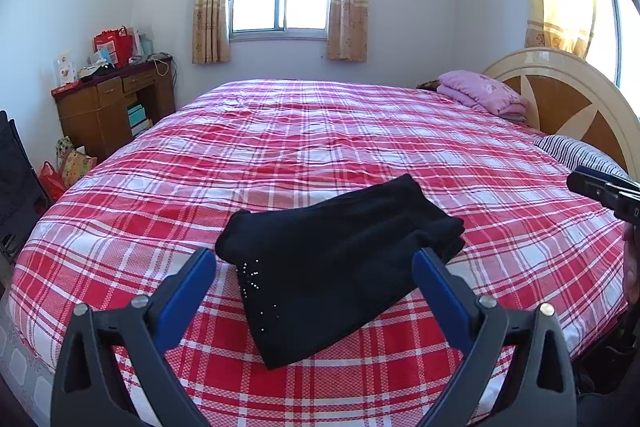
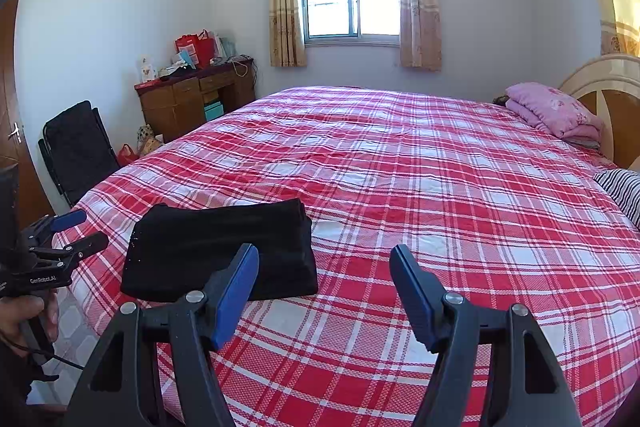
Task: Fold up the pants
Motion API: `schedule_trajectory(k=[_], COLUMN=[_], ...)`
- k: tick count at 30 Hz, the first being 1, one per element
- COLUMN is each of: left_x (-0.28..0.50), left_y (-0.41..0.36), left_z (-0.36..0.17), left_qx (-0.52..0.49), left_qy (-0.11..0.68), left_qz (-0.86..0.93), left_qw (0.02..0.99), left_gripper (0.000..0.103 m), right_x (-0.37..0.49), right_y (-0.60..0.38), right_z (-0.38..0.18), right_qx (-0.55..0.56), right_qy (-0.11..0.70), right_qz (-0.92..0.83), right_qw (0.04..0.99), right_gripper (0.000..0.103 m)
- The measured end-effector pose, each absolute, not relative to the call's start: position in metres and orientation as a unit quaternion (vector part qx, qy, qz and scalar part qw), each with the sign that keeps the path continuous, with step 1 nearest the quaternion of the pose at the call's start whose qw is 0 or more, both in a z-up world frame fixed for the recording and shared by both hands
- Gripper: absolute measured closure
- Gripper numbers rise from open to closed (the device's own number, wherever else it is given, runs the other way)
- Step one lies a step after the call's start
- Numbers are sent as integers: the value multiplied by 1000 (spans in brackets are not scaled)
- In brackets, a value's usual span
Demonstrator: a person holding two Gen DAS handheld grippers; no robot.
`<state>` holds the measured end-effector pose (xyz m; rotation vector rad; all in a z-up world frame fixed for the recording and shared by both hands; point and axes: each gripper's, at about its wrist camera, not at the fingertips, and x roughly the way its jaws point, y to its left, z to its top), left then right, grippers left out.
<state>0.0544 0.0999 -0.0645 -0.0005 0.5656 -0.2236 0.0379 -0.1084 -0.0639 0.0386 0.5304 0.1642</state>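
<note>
Two pairs of black tongs with blue pads hang above the near edge of the bed, both spread wide and grasping nothing: the left tongs [image 1: 314, 263] and the right tongs [image 2: 324, 259]. The folded black fabric pants [image 1: 340, 267] lie flat on the red-and-white plaid bedspread [image 1: 320, 131], straight ahead at twelve o'clock of the left tongs. Farther off, at two o'clock, a folded pink quilt [image 1: 484, 93] sits by the cream wooden headboard [image 1: 560, 95].

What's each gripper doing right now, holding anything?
Left gripper: open, holding nothing; folded black pants lie on the bed beyond it.
Right gripper: open, holding nothing.
</note>
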Motion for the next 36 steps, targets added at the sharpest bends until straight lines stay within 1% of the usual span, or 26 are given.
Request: schedule_trajectory(k=[9, 15, 22, 28, 32, 36], left_x=[56, 57, 50, 52, 55, 52], left_y=[99, 97, 98, 99, 104, 108], left_z=[-65, -64, -54, -55, -56, -56], left_qx=[6, 16, 17, 35, 23, 21], left_qy=[282, 288, 262, 257, 264, 253], left_qz=[-109, -105, -87, -36, -38, -33], left_qw=[953, 952, 961, 965, 964, 967], left_gripper=[2, 0, 0, 0, 0, 0], right_x=[39, 36, 33, 33, 32, 32], right_y=[-108, -105, -103, -102, -101, -100], right_z=[-65, -62, -59, -59, -59, -59], right_qx=[20, 15, 7, 3, 0, -1], right_qy=[264, 257, 250, 249, 250, 249], right_qz=[78, 76, 71, 71, 71, 71], right_qw=[961, 963, 966, 966, 966, 966], right_gripper=[33, 33, 33, 33, 33, 33])
